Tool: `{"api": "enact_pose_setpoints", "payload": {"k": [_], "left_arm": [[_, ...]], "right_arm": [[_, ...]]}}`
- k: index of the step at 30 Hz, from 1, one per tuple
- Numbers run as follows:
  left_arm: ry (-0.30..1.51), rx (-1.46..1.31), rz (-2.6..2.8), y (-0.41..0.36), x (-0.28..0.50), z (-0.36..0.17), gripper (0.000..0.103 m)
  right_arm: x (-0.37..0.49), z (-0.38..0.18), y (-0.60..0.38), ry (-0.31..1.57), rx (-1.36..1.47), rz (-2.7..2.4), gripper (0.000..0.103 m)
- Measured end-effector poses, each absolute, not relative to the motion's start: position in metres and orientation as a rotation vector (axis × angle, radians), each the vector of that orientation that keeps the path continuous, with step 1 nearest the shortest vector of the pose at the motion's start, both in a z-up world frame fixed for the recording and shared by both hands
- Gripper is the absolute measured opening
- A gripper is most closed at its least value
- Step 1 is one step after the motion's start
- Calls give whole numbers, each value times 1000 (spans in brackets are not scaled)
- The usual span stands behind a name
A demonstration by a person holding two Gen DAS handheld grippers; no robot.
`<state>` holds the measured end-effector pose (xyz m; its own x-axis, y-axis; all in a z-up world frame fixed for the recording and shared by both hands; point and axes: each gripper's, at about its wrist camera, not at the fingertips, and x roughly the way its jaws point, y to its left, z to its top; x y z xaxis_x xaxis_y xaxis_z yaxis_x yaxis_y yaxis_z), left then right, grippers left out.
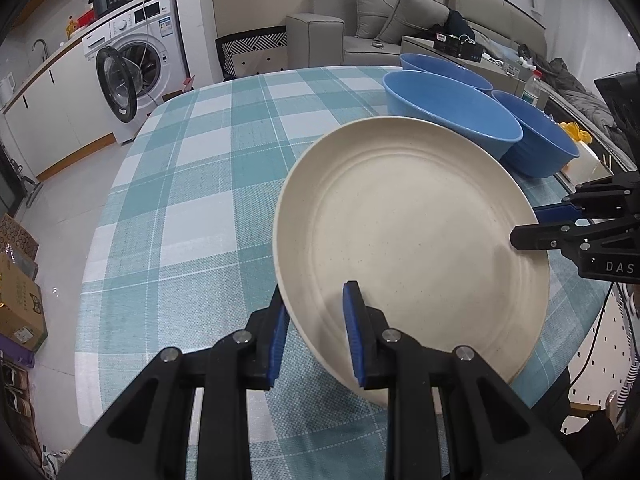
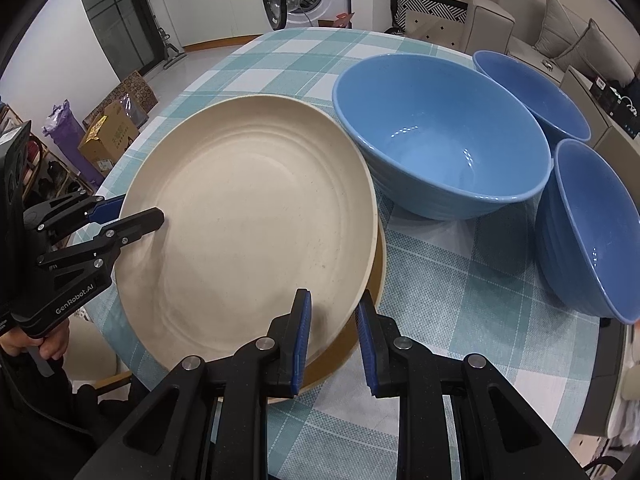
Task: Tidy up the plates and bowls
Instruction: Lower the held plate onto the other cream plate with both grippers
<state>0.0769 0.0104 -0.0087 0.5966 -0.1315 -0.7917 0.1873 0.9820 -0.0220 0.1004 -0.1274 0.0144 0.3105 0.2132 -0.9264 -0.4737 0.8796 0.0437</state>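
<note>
While both tools [image 1: 318, 334] [image 2: 334, 340] straddle its rim, the cream plate [image 2: 248, 216] faces up, tilted.

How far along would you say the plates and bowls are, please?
Done: nothing is clearly finished, though a lower plate lies on the table. In hand: the left gripper and right gripper hold the top plate, tilted, by opposite rims just above it. Left: set it down, then probably nest the three bowls, which stand separately.
</note>
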Motion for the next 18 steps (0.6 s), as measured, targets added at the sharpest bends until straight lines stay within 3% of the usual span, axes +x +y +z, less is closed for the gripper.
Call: {"api": "enact_pose_setpoints", "payload": {"k": [18], "left_arm": [[922,130,-182,0,74,-12,26]], "right_arm": [[100,7,-116,1182,-312,441,23]]}}
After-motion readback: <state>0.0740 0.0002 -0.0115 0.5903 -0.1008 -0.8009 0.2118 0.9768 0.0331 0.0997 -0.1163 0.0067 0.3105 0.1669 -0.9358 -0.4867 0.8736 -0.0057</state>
